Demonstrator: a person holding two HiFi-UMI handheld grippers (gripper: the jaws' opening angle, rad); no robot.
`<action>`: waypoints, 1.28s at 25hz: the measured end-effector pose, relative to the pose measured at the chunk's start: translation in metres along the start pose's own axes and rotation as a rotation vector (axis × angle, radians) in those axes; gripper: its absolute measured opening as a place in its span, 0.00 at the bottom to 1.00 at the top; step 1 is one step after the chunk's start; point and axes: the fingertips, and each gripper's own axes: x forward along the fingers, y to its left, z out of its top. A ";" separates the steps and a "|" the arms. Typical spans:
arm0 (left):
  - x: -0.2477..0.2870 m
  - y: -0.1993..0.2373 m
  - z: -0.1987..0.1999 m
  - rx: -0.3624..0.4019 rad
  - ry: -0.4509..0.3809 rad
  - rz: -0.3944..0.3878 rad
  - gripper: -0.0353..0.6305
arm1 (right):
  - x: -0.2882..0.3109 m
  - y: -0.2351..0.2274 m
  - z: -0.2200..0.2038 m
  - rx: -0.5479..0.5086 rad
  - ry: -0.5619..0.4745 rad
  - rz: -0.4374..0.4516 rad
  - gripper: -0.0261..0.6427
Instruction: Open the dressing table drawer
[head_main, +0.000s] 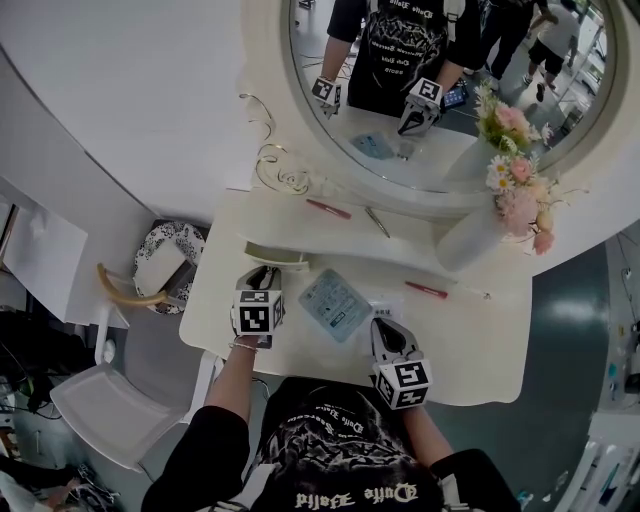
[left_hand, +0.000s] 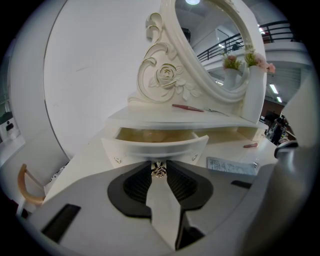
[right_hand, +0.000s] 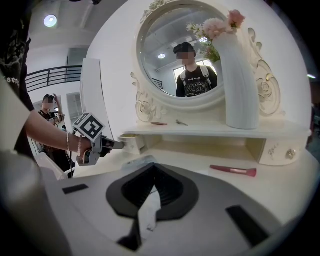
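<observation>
Left gripper on knob — drawer out

- The drawer is standing out from under the shelf, at ten o'clock from the packet on the table.
- The left gripper is sitting on the knob at the drawer's front.
- The vase is standing on the shelf at two o'clock, before the mirror.
- A pen is lying at three o'clock from the packet.

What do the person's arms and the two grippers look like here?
The left gripper and right gripper match: pale grey shells, black ribbed jaws, a white cube with black square markers. The person wears a black top with white lettering and a thin bracelet on the left wrist.
</observation>
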 end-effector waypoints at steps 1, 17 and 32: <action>0.000 0.000 0.000 0.000 0.000 0.001 0.21 | 0.000 0.000 0.000 -0.001 0.000 0.002 0.06; -0.003 0.000 -0.002 0.004 0.011 0.001 0.21 | 0.003 0.003 0.000 -0.011 0.007 0.015 0.06; -0.007 -0.002 -0.004 0.001 0.009 0.013 0.21 | 0.002 0.004 0.002 -0.016 0.004 0.017 0.06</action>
